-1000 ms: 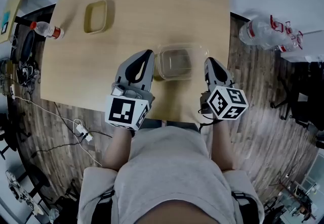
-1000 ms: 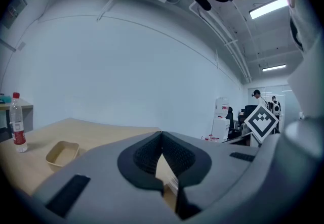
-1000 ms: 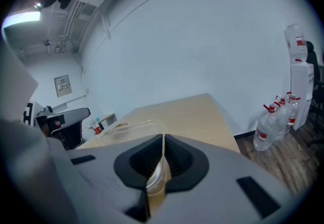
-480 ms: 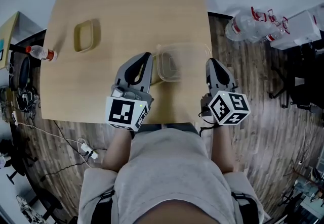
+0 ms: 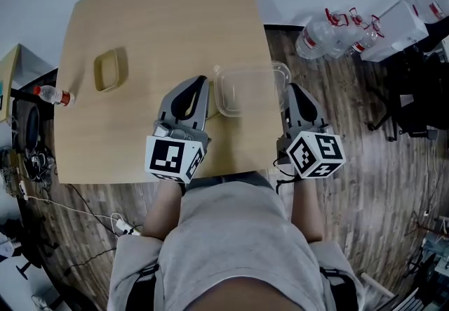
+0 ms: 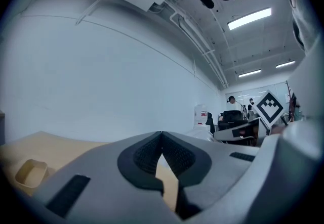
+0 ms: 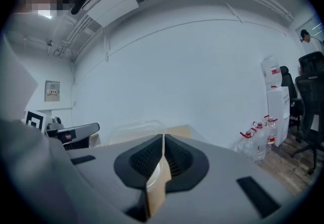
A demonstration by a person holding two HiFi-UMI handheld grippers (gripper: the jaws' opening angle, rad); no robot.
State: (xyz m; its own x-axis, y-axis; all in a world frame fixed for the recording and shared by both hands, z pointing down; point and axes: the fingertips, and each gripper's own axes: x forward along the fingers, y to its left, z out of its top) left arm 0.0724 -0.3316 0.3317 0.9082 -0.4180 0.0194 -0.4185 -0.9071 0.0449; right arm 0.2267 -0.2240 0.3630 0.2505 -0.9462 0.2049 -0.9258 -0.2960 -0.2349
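Note:
A clear plastic container (image 5: 245,88) sits near the right front edge of the wooden table (image 5: 161,29), between my two grippers. My left gripper (image 5: 197,85) hovers just left of it, jaws shut with nothing between them. My right gripper (image 5: 290,89) is just right of it, off the table's right edge, also shut and holding nothing. In the left gripper view the left gripper (image 6: 162,139) points over the table, with a small tan tray (image 6: 29,173) at the far left. In the right gripper view the right gripper (image 7: 163,141) points past the clear container (image 7: 132,130).
A small tan tray (image 5: 109,69) lies on the table's left side. A red-capped bottle (image 5: 52,95) lies beside the table's left edge. Large water jugs (image 5: 324,34) and a white unit (image 5: 400,20) stand on the floor at right. Cables (image 5: 28,162) trail at left.
The head view has swung right, so the table and its objects sit further left in frame. The bottle has left the left gripper view. Both grippers stay shut beside the clear container.

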